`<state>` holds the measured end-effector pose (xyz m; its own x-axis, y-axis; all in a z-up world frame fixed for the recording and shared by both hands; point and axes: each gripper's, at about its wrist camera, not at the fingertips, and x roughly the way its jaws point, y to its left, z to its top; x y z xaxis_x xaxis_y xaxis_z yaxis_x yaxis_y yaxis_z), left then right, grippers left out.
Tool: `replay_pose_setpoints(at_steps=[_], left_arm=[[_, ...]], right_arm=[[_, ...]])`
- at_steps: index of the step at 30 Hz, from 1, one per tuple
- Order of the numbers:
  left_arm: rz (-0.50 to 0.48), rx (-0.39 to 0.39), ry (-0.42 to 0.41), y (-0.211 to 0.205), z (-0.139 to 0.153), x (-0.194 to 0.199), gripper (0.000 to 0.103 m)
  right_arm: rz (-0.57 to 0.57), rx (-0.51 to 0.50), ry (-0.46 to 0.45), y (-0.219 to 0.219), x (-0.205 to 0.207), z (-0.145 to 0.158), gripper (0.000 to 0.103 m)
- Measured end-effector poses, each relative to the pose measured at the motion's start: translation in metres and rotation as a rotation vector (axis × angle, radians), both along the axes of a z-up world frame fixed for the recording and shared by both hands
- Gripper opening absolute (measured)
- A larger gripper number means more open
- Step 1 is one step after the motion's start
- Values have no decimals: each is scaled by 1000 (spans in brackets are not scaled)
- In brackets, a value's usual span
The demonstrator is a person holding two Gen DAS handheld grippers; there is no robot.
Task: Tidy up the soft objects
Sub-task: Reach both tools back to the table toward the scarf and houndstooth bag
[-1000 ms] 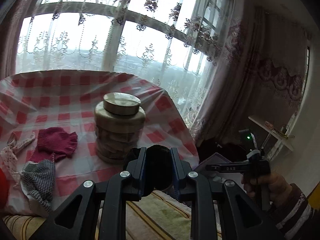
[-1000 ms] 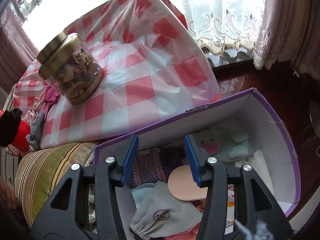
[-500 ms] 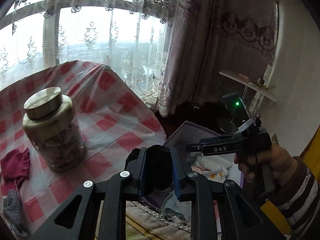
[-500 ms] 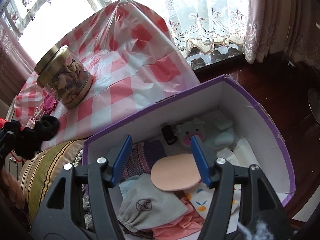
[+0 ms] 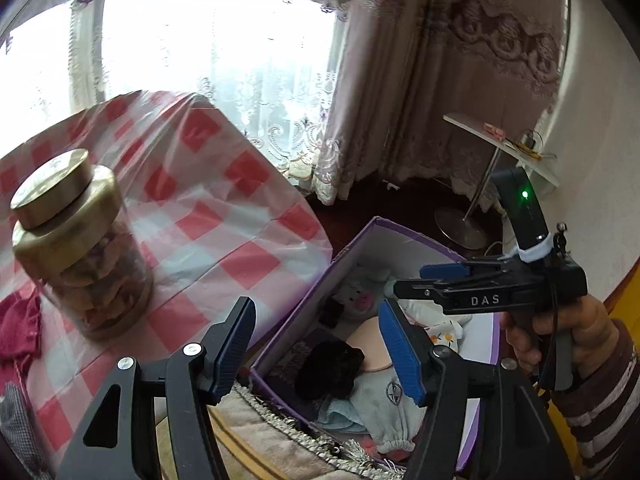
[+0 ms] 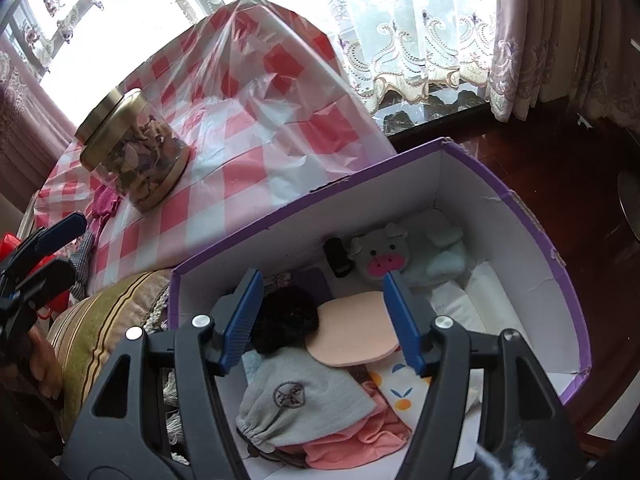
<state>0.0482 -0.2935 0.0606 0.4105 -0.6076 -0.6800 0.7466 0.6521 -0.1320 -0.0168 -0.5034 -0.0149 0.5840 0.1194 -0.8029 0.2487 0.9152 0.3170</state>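
Observation:
A purple-edged white box [image 6: 516,208] [image 5: 360,240] stands beside the table and holds soft things. A black fuzzy item [image 5: 332,368] [image 6: 286,318] lies loose in the box beside a peach pad [image 6: 352,340], a grey pouch [image 6: 304,392] and a pig plush [image 6: 380,256]. My left gripper [image 5: 318,344] is open and empty above the box. My right gripper [image 6: 322,320] is open and empty over the box; it also shows in the left wrist view [image 5: 444,276].
A glass jar with a gold lid [image 5: 76,248] [image 6: 132,152] stands on the red-checked tablecloth [image 5: 224,216]. A maroon glove [image 5: 16,328] and a checked cloth [image 5: 16,428] lie at the table's left. A striped cushion [image 6: 100,320] sits left of the box.
My left gripper has swung right over the box, opened and dropped the black fuzzy item into it. The right gripper has stayed open over the box.

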Motion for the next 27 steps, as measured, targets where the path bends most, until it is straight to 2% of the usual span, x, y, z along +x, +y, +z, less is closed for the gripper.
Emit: replay_pose_setpoints(at_steps=[5,10,17,21,27], left_arm=[[47,-28,16,18,0,4,65],[135,-76,56,53,1,8,65],[338,-101,57,130,5,20,65],[471,-92,37,181,6,25,65],[618,-76,21,241,2,29,65]], right_arm=[[57,-4,-18,19,1,12,67],[129,-6,-39,45,6,29,68],[255,-28,-91,99,22,62,71],[331,-42,-99,133,34,72,72],[441,-56,-92,188,56,79,74]])
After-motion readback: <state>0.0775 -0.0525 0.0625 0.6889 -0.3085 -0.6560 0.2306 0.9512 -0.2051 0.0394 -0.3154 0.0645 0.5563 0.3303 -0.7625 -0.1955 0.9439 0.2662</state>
